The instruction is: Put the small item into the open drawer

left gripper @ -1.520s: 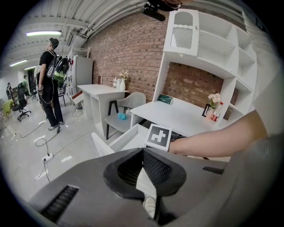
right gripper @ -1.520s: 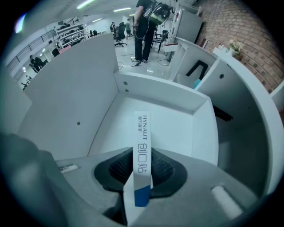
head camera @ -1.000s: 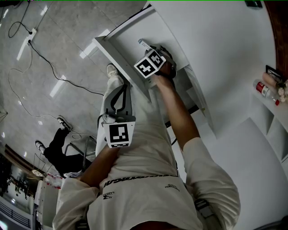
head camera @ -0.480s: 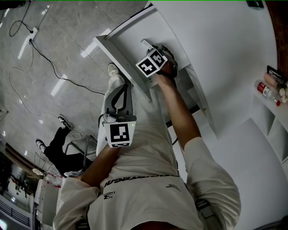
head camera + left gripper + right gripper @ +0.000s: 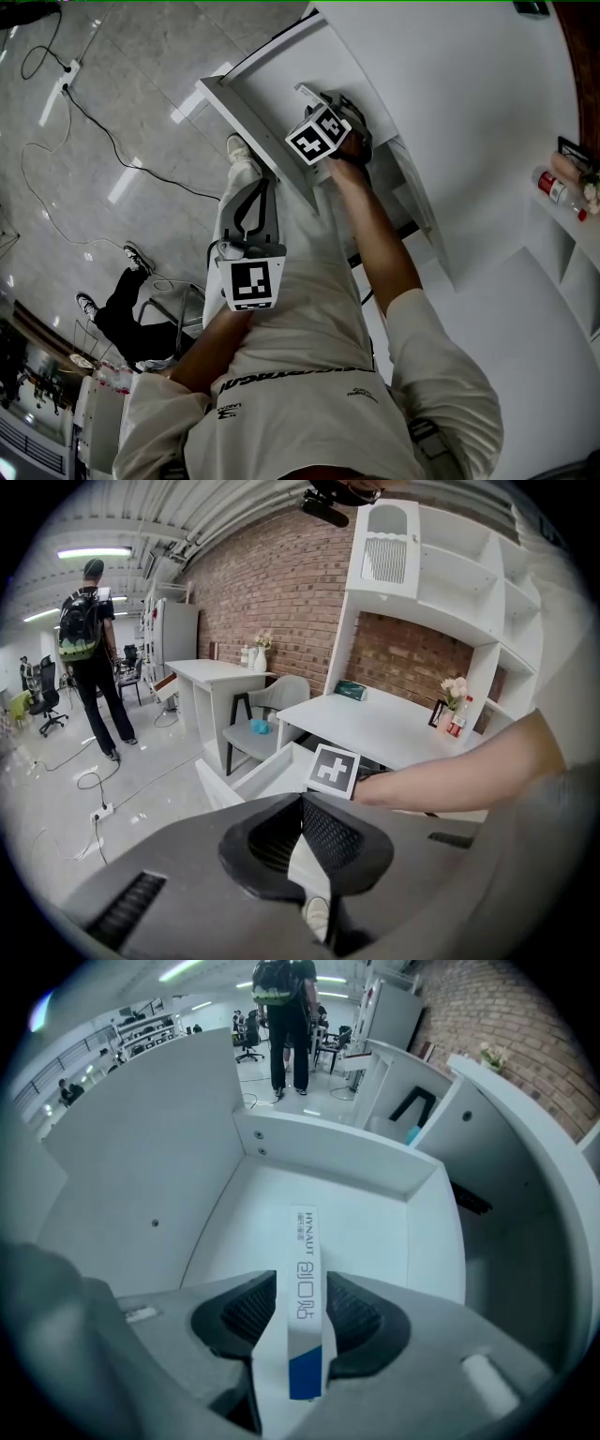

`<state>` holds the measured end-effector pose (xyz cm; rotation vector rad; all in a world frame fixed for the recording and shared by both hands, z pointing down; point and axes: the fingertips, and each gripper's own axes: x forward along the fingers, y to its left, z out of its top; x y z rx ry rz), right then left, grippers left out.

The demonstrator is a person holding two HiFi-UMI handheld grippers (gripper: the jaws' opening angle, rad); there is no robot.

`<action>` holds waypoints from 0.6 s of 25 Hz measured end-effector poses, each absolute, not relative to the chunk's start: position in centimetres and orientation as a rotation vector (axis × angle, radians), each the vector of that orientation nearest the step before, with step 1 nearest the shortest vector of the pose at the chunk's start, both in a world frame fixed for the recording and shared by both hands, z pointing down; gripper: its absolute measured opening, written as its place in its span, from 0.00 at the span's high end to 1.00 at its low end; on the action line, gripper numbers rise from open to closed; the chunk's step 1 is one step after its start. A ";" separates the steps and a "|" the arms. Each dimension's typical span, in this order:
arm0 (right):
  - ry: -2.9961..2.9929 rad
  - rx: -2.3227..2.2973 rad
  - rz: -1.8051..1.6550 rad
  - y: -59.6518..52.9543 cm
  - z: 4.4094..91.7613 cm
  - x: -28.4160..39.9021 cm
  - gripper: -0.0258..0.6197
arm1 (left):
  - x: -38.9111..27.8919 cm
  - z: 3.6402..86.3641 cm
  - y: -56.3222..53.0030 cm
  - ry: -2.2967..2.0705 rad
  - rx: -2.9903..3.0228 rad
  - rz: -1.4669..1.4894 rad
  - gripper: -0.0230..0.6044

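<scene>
The small item is a slim white box [image 5: 302, 1241] with a blue end and printed lettering; it stands between the jaws of my right gripper [image 5: 300, 1309]. Those jaws have just been opening, and narrow gaps show on both sides of the box. The gripper points steeply down into the open white drawer [image 5: 375, 1232]. In the head view the right gripper [image 5: 309, 98] hangs over the drawer [image 5: 248, 70], with the box's tip [image 5: 302, 91] showing past it. My left gripper [image 5: 251, 187] is held by the person's leg, shut and empty [image 5: 298, 808].
The white desk [image 5: 469, 112] runs to the right of the drawer, with a bottle [image 5: 553, 187] on its shelf. A cable [image 5: 94, 122] trails over the tiled floor. A person with a backpack [image 5: 94, 658] stands far off; a grey chair [image 5: 272, 705] sits beyond the drawer.
</scene>
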<state>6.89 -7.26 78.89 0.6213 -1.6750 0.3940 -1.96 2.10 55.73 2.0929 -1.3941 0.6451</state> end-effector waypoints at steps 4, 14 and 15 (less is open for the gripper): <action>-1.680 0.629 0.390 -7.2 78.7 6.9 0.72 | -2.1 55.7 2.3 -1.398 2.094 0.646 0.97; -1.693 0.649 0.375 -7.2 76.8 7.3 0.71 | -2.0 54.7 2.5 -1.403 2.125 0.652 0.97; -1.693 0.648 0.371 -7.1 76.6 7.4 0.72 | -2.0 54.5 2.5 -1.404 2.130 0.649 0.97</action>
